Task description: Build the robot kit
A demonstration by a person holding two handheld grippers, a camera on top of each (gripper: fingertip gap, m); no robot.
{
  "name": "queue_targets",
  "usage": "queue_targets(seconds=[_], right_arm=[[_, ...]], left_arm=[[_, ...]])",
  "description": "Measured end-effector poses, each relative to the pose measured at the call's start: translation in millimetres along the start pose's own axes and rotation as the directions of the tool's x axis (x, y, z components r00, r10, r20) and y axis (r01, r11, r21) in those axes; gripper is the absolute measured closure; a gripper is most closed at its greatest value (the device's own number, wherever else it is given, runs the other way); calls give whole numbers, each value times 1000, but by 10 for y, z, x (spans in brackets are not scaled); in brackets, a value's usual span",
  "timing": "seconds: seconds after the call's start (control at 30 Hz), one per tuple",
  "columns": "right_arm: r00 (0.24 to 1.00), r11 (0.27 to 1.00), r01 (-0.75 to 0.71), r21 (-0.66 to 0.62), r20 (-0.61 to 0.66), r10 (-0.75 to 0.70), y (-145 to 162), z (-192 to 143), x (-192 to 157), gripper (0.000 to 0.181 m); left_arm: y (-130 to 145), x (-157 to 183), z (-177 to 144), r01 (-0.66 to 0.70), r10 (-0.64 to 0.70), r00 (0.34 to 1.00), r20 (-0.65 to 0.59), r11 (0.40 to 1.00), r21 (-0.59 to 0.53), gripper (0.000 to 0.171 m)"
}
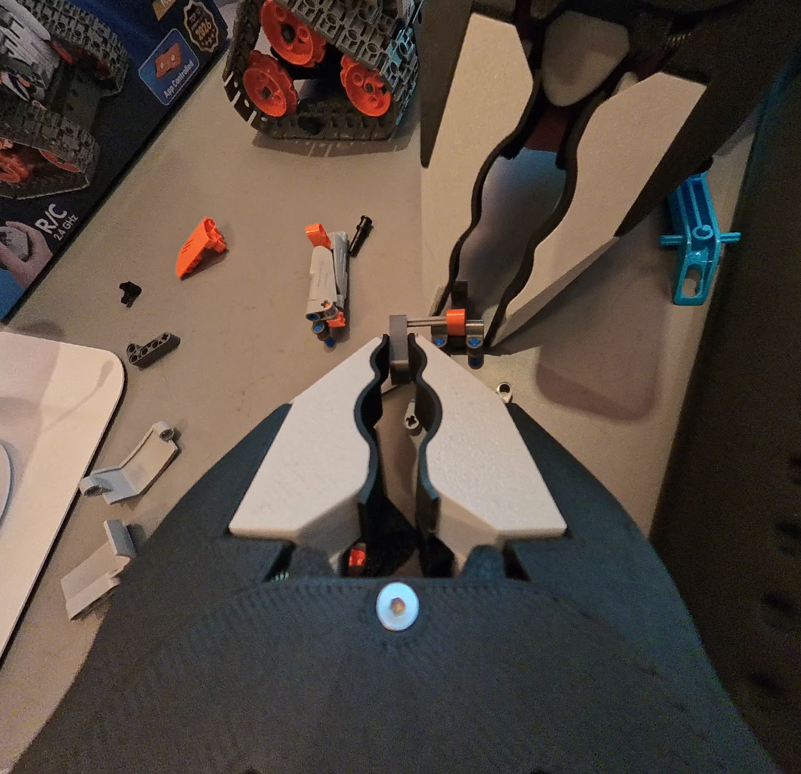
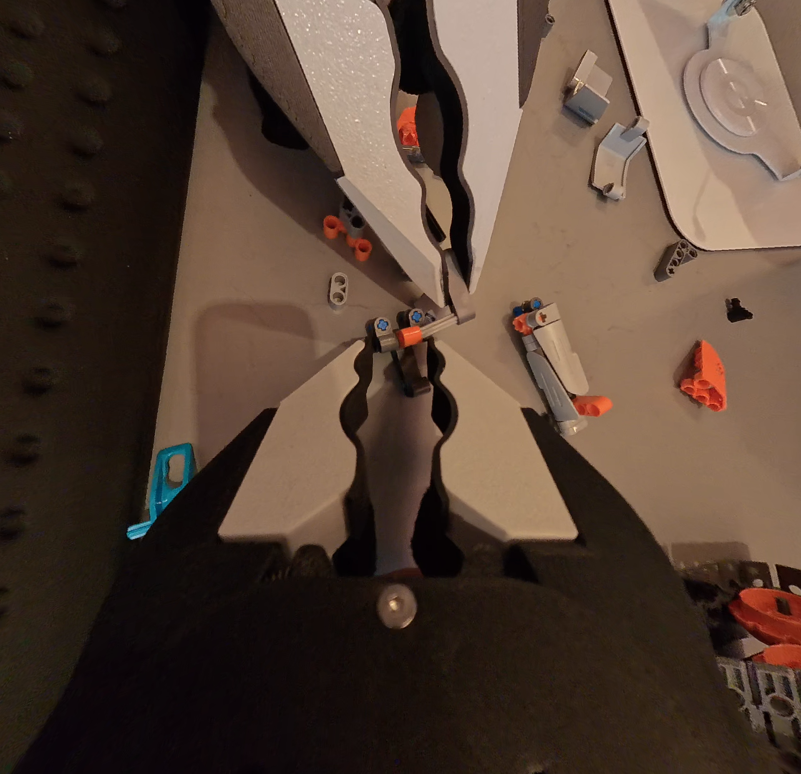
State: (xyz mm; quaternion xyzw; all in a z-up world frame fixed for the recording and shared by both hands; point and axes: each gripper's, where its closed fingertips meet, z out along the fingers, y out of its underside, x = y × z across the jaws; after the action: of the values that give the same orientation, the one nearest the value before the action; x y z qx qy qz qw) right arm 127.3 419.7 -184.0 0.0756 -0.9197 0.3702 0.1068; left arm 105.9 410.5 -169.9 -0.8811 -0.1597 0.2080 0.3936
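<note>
A small brick assembly sits between both grippers just above the grey table (image 1: 242,190). It has a thin axle, an orange bush (image 1: 455,321), a grey connector with blue pins (image 2: 381,326) and a black part (image 2: 411,376). My left gripper (image 1: 401,346) is shut on the grey beam (image 1: 399,341) at one end of the axle. It also shows in the right wrist view (image 2: 455,285), coming from above. My right gripper (image 2: 401,350) is closed around the black part and connector at the other end. It reaches in from the upper right in the left wrist view (image 1: 470,324).
A tracked model with orange wheels (image 1: 320,60) and its box (image 1: 86,103) stand at the back. Loose parts lie around: an orange wedge (image 1: 201,246), a grey-white sub-assembly (image 1: 327,276), a teal piece (image 1: 693,242), grey panels (image 1: 134,463), a dark beam (image 1: 151,349). A white tray (image 1: 43,428) is on the left. The grippers are tip to tip, or close to it.
</note>
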Motion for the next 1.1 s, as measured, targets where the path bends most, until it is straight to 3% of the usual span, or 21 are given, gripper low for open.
queue_targets(seconds=[1.1], right_arm=[[995, 998, -52, 43, 85, 48, -4, 9, -44, 164]], left_arm=[[-58, 50, -44, -47, 48, 998, -35, 998, 49, 166]])
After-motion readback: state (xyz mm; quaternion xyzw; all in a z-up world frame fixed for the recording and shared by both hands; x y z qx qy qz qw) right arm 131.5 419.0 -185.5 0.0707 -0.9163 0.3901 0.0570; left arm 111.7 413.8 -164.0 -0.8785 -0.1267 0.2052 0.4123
